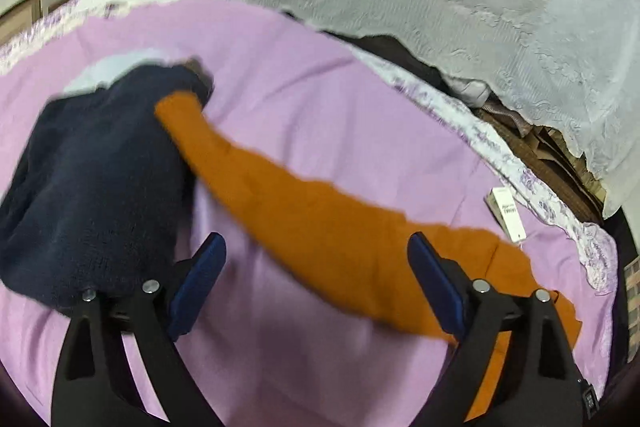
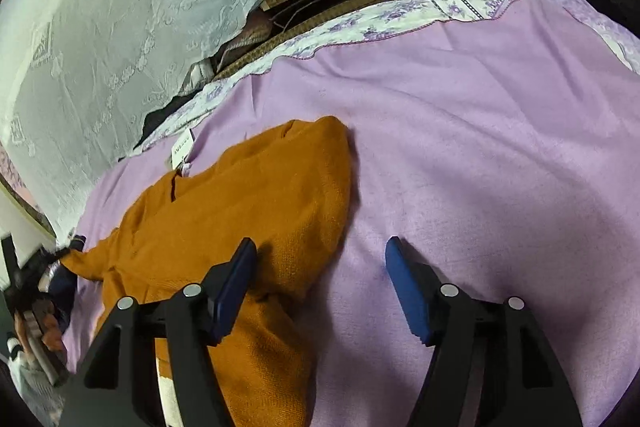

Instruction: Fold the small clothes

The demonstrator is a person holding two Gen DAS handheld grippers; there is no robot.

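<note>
Left wrist view shows the left gripper [image 1: 316, 267] with its jaws wide apart and nothing between them, hanging over the purple sheet [image 1: 320, 115]. The orange sweater [image 1: 320, 219] lies on the sheet, one long sleeve stretched out toward a navy knit [image 1: 88, 195] heaped at the left; the cuff touches that heap. The picture is blurred there, so I cannot tell if the sleeve lies over or under the navy piece.

From the right side, the right gripper [image 2: 320, 267] is also spread open and empty, its left finger over the sweater's body, its right over bare sheet. A paper tag [image 2: 182, 151] sits at the collar.

The step looks like bringing the sleeve across the body. I would take the cuff cleanly, clear of the navy knit so it does not drag along, and pin the shoulder with the other tongs.

Room is good toward the right, where the sheet lies bare. The flowered hem [image 2: 360, 27] marks the far edge, with a lace curtain [image 2: 120, 7] just behind; keep the fold short of that.
</note>
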